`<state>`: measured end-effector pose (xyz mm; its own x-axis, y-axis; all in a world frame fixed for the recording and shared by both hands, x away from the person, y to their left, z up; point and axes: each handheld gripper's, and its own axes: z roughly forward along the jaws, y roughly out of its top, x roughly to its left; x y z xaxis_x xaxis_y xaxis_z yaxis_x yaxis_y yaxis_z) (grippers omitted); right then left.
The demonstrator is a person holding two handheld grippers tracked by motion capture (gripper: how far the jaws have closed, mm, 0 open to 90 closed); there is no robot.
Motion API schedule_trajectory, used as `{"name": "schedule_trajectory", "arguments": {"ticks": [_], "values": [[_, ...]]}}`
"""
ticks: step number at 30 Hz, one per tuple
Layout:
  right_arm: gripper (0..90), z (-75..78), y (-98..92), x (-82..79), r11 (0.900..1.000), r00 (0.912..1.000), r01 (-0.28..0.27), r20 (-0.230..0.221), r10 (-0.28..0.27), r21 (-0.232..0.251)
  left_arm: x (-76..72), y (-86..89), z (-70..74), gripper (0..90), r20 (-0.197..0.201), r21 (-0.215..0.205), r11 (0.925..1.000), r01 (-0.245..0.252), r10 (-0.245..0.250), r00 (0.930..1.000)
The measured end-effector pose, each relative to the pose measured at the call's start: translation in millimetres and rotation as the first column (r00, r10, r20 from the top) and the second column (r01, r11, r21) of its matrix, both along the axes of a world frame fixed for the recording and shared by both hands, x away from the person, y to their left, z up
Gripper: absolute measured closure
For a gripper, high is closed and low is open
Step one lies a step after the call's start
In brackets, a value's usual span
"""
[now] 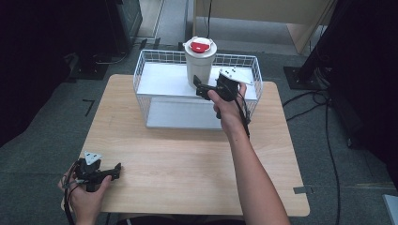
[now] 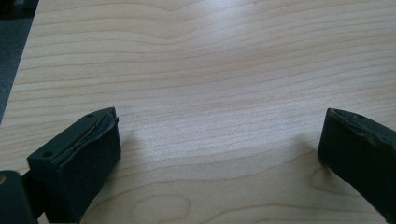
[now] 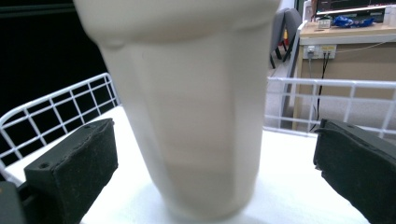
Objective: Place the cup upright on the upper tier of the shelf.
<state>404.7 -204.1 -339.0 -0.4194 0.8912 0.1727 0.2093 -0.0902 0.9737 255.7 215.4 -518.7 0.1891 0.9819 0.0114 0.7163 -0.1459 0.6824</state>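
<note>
Right gripper (image 1: 202, 90) in wire basket (image 1: 141, 70), jaws wide either side of white cup (image 3: 187, 116), gripping nothing. Step: grasp approach; next, close on cup. Left gripper (image 1: 110, 172) parked open at table's (image 1: 187, 159) near-left corner, empty.

the desk (image 1: 187, 159) was pale wood with a fine wavy grain and a smooth, faintly sheened finish. the basket (image 1: 149, 60) was thin wire coated in glossy white, its floor a flat, smooth white sheet. the cup (image 1: 199, 65) looked like matt cream plastic, smooth-walled, with a white lid carrying a glossy red insert. the left gripper (image 2: 219, 154) had fingers (image 2: 81, 163) of dull black plastic faced with matt, slightly rough rubbery pads, frayed along one edge. the right gripper (image 3: 215, 168) showed the same matt black fingers (image 3: 74, 172).
</note>
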Motion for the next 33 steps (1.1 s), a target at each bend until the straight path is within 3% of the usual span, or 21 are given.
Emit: {"name": "schedule_trajectory", "arguments": {"ticks": [21, 27, 33], "values": [[1.5, -42.8, -46.6, -59.9, 0.999, 0.9997, 0.022, 0.006, -0.022, -0.024, 0.1, 0.0, -0.1, 0.0, 0.001, 0.0, 1.0, -0.001, 0.001, 1.0], [1.6, -53.3, -54.3, -76.0, 0.996, 0.9994, 0.033, 0.016, -0.032, -0.086, 0.1, 0.0, -0.1, 0.0, 0.002, 0.0, 1.0, -0.001, 0.001, 1.0], [1.6, -72.8, -64.9, -94.3, 0.996, 0.9991, 0.041, -0.008, -0.042, -0.076, 0.1, -0.1, -0.1, 0.0, 0.001, 0.0, 1.0, -0.001, 0.001, 1.0]]}}
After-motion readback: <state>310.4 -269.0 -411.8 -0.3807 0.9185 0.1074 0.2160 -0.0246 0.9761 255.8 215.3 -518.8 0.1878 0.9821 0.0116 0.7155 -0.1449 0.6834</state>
